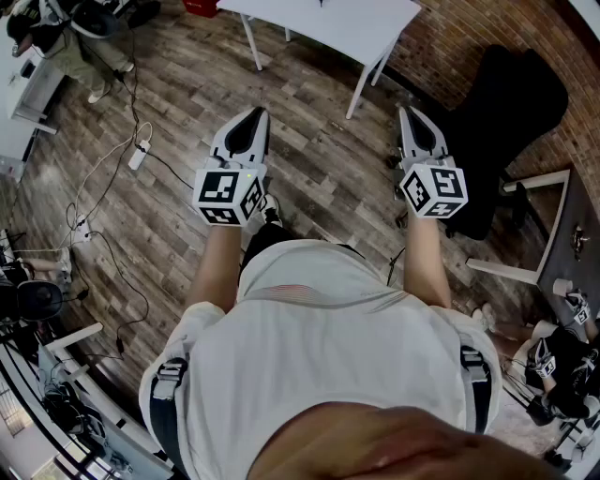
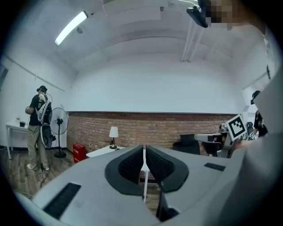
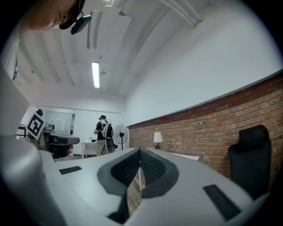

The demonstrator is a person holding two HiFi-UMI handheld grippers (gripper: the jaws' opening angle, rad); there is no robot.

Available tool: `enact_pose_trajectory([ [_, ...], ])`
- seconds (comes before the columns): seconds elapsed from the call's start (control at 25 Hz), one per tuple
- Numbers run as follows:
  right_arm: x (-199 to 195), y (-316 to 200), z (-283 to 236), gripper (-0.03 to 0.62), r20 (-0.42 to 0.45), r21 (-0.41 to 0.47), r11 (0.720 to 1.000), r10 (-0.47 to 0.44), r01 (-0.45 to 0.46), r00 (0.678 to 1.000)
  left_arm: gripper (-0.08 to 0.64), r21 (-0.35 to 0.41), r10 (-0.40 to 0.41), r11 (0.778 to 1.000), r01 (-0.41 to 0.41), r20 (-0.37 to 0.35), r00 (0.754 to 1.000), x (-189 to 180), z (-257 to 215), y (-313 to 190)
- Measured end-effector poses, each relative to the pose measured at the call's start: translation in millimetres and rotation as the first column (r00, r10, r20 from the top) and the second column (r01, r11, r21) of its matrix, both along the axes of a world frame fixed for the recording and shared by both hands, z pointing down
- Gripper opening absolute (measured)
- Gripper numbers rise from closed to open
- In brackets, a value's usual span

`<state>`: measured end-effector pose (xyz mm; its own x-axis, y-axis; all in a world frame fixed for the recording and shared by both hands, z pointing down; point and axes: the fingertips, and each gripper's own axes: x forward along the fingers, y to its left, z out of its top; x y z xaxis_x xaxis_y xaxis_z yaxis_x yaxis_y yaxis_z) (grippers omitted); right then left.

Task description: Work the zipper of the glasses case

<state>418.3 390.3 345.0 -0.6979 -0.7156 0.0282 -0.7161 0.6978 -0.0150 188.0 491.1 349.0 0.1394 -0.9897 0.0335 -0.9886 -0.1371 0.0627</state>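
No glasses case shows in any view. In the head view my left gripper (image 1: 252,120) and right gripper (image 1: 412,118) are held side by side, level, out in front of the person's white shirt and over the wood floor. Both are shut with nothing between the jaws. The left gripper view looks past its closed jaws (image 2: 144,149) at a brick wall. The right gripper view shows its jaws (image 3: 139,151) closed as well, pointing along the same wall.
A white table (image 1: 328,23) stands ahead, and a black office chair (image 1: 502,122) is at the right by the brick wall. A power strip (image 1: 138,155) and cables lie on the floor at the left. Another person (image 2: 37,128) stands beside a fan (image 2: 59,126).
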Motion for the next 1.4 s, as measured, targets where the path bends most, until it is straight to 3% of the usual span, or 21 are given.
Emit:
enact_pose_trajectory([
  [0.68, -27, -13, 7, 0.051, -0.01, -0.017, 1.0, 0.006, -0.006, 1.0, 0.028, -0.008, 0.014, 1.0, -0.014, -0.002, 1.0, -26, 6, -15],
  [0.96, -75, -44, 4, 0.051, -0.005, -0.033, 0.999, 0.004, -0.004, 1.0, 0.028, -0.008, 0.017, 1.0, -0.018, -0.032, 0.999, -75, 10, -43],
  [1.4, -200, -117, 1, 0.051, -0.042, -0.049, 0.999, 0.014, -0.016, 0.999, 0.028, -0.008, 0.039, 0.999, -0.04, -0.057, 0.998, -196, 8, -119],
])
